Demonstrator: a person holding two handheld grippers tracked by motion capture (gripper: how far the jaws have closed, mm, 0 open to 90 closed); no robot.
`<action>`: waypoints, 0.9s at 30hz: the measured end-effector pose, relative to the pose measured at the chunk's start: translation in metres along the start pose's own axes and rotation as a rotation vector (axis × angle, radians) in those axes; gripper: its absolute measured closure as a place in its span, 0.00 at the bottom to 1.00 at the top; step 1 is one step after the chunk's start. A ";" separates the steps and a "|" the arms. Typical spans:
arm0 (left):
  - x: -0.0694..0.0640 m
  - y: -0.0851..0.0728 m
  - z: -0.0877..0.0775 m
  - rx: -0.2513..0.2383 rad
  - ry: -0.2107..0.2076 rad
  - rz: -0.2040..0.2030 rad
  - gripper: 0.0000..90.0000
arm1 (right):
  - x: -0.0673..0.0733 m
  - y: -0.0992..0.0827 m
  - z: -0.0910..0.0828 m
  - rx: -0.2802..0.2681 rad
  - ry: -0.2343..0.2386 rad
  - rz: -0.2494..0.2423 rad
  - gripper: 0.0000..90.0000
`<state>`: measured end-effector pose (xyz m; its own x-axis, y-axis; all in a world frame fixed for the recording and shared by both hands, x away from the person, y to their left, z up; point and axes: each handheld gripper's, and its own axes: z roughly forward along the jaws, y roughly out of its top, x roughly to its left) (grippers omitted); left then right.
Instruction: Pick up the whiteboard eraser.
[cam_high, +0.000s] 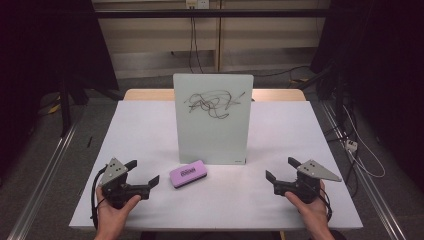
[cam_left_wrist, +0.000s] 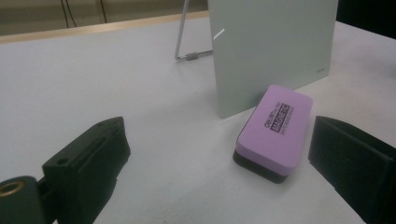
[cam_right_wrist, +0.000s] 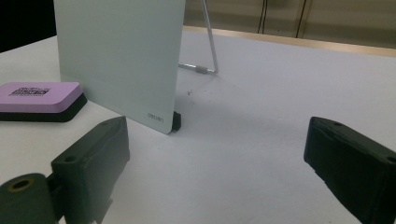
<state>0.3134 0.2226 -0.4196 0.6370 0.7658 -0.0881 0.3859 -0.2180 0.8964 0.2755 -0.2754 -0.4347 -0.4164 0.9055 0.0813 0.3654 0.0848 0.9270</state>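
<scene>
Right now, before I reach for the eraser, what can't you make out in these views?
- Purple eraser: small print under its bold word, blurred in the left gripper view.
- Whiteboard: top cut off by the frame in both gripper views, scribble unseen there.
- Wire stand: mostly hidden behind the board.

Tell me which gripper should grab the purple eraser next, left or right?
Left, probably. The left gripper sits open right beside the purple eraser, jaws already pointing at it. The right gripper, also open, is farther away across the table.
</scene>
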 end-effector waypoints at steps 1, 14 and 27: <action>0.000 0.000 0.000 0.001 -0.001 0.000 0.05 | 0.000 0.000 0.000 0.000 0.008 0.003 0.08; 0.001 0.002 0.005 0.054 -0.044 0.001 0.06 | -0.001 -0.001 0.003 0.025 0.047 0.022 0.07; -0.015 0.014 0.028 0.184 -0.141 0.073 0.06 | -0.001 -0.001 0.006 0.030 0.040 0.010 0.07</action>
<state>0.3278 0.1915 -0.4180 0.7496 0.6547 -0.0970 0.4420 -0.3860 0.8097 0.2806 -0.2741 -0.4375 -0.4456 0.8890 0.1053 0.3938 0.0890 0.9149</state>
